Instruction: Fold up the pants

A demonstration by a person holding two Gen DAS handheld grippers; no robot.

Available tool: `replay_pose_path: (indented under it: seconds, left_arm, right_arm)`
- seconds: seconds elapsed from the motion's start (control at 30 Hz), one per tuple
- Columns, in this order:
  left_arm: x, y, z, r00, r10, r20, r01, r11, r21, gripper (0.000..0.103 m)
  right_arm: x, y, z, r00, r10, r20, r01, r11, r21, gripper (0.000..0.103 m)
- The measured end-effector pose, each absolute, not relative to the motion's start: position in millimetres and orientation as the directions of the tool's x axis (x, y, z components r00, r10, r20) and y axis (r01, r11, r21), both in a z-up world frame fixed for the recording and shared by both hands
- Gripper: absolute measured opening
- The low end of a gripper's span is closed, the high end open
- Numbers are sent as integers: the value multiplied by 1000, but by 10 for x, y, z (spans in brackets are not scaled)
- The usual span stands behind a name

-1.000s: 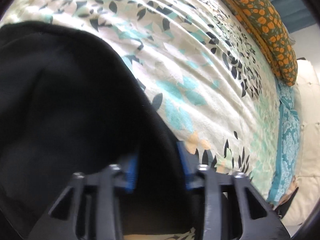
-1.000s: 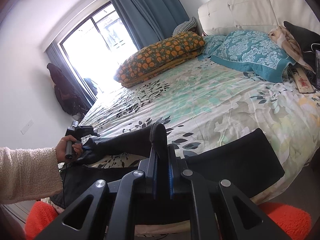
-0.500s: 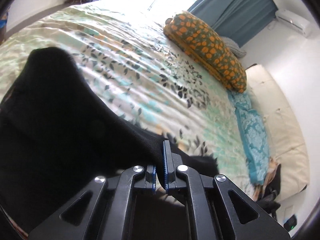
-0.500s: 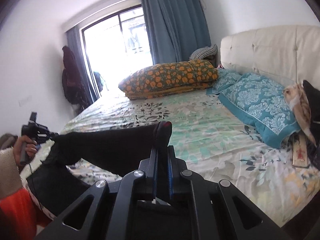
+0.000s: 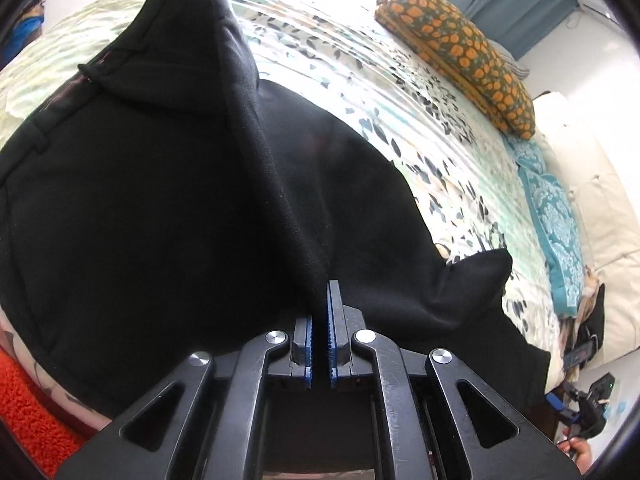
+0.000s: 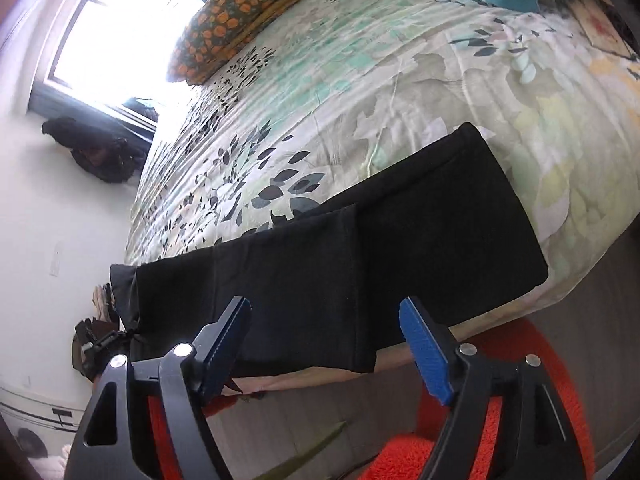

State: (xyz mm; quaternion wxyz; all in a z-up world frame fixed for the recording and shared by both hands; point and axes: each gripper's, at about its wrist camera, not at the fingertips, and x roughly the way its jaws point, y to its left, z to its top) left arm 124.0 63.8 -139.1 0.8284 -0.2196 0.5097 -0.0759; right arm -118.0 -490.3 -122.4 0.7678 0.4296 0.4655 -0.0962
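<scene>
- Black pants (image 6: 360,248) lie along the near edge of the bed (image 6: 400,80), one leg laid over the other, the hem ends towards the right and part of the cloth hanging over the bed's side.
- Your left gripper (image 5: 320,312) is clenched on a ridge of the pants' fabric near the waist end; the cloth rises in a tight crease from the blue pads (image 5: 334,320) and drapes down on both sides.
- Your right gripper (image 6: 324,344) is released, its fingers spread wide and holding nothing, hovering off the bed's edge above the orange rug (image 6: 500,420), pointed down at the stacked legs.
- Risk, as it looks from here: with only one end pinched, any pull from the left could drag the top leg off the lower one and undo the alignment.
- A second risk: the cloth overhanging the bed's edge may slide towards the floor if the lifted end is let go carelessly.
- The left gripper tilts forward and down along the pants; the right one is angled steeply downward from outside the bed.
- The orange-patterned pillow (image 6: 248,12) and the teal pillow (image 5: 552,216) lie well apart from the work.
</scene>
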Motion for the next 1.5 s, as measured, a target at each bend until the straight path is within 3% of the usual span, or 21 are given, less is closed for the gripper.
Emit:
replay_pose_path:
  seconds: [0.27,0.3,0.33,0.37,0.4,0.73,1.17,1.5]
  left_arm:
    - [1173,660,-1364,478,-350,-806,-73,898,-434,4]
    - [1167,657,-1359,480,-345,-807,-69,902,-427,4]
    - [1163,653,-1350,481,-338,-809,-68,906,-419,4]
    - [1166,641,-1339,483,-331,-811,-71,908,-412,4]
    - [1167,625,-1323,484,-328,-811,-74,909,-411,4]
    - [626,405,-1023,488,-350,-799,20,920,-392,4]
    - [533,-181,-1304,345,-373,-861,136,928,-348,4]
    - [542,-442,-1337,313,-385,-868,177,922,-345,4]
  right_arm:
    - [-808,-4724,-1706,422,247,-872,613,632,475,67]
    - [-791,-4705,-1701,410,240,-880,608,647,460,62]
    - [-757,-4676,-1687,401,249,-882,593,663,457,52]
    - [-720,-4644,-1677,391,265,-881,573,679,459,19]
    - [-689,-4614,-1670,373,264,-890,561,699,443,11]
    - [-599,-4667,-882,455,106,-884,443,834,328,11]
    - [-843,-5175,-1359,361,56,-931,584,765,272,11]
    - [-998,-5347,-1398,334,14,-942,633,737,236,11]
